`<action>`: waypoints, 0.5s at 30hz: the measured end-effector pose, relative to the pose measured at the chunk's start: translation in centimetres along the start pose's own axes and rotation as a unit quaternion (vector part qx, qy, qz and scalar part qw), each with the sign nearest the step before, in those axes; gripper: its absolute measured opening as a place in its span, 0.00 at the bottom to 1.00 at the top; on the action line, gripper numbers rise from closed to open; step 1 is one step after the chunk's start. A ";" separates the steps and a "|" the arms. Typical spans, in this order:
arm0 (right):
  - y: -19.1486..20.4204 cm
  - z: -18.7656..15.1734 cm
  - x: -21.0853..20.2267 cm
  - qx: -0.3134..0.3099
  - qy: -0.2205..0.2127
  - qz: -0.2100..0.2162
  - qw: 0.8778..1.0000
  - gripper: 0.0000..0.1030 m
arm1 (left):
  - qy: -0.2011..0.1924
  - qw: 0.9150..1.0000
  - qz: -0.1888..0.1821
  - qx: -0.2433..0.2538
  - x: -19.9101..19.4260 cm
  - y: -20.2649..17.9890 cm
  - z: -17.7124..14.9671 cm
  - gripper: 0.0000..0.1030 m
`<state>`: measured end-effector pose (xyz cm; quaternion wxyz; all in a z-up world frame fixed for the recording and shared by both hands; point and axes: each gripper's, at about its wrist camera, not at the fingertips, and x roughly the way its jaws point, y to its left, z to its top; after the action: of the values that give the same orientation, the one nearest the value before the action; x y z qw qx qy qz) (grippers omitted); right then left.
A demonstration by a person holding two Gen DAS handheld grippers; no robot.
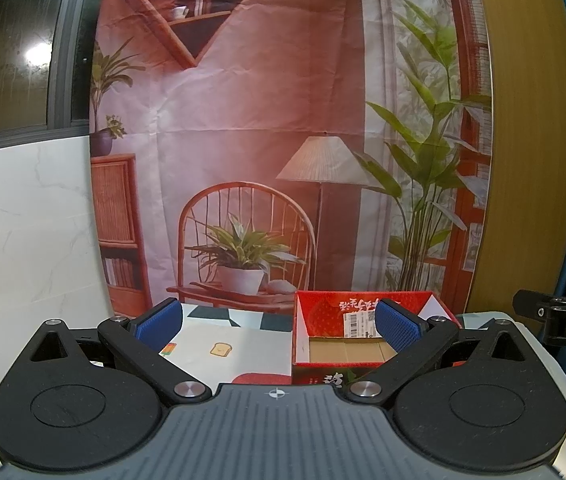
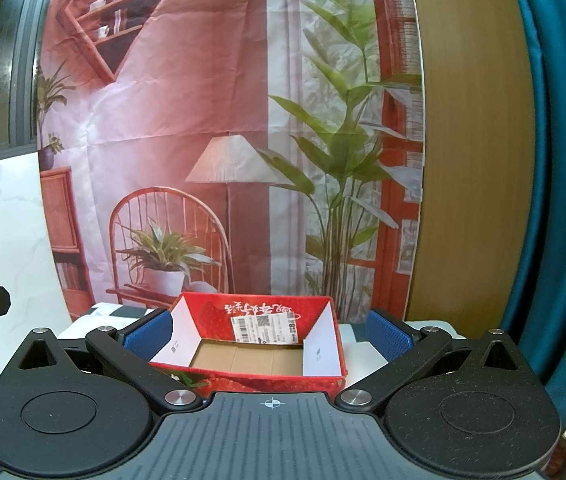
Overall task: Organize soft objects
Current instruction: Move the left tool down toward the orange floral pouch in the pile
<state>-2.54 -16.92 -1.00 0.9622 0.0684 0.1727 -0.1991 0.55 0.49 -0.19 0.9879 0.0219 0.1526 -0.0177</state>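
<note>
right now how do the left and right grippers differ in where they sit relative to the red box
The left gripper has the red box off to its right, with only its right pad in front of the box. The right gripper faces the box squarely, the box lying between its pads. The left also looks over a white cloth with a toast print; the right does not show it. Both are open and hold nothing, and the box looks empty in both views.
</note>
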 end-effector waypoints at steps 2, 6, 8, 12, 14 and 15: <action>0.0 0.0 0.0 0.001 -0.001 0.001 1.000 1.00 | 0.002 1.000 -0.001 0.000 0.0 0.0 0.0 1.00; 0.0 0.0 -0.2 0.009 -0.005 0.008 1.000 1.00 | 0.011 1.000 0.004 -0.006 0.6 0.2 -0.2 1.00; -0.2 -0.1 0.0 0.011 -0.007 0.011 1.000 1.00 | 0.014 1.000 0.008 -0.007 0.9 0.4 -0.4 1.00; -0.2 -0.8 0.5 0.015 -0.006 0.017 1.000 1.00 | 0.023 1.000 0.017 0.000 1.8 0.5 -1.1 1.00; -0.2 -1.2 0.9 0.023 -0.001 0.022 0.999 1.00 | 0.032 0.999 0.023 0.001 2.5 0.6 -1.7 1.00; -0.3 -1.5 1.1 0.029 -0.001 0.027 0.999 1.00 | 0.036 0.999 0.024 0.002 2.8 0.6 -2.0 1.00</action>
<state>-2.15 -17.33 -2.83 0.9649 0.1011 0.1642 -0.1781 2.67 1.14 -2.94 0.9819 0.0279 0.1871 0.0068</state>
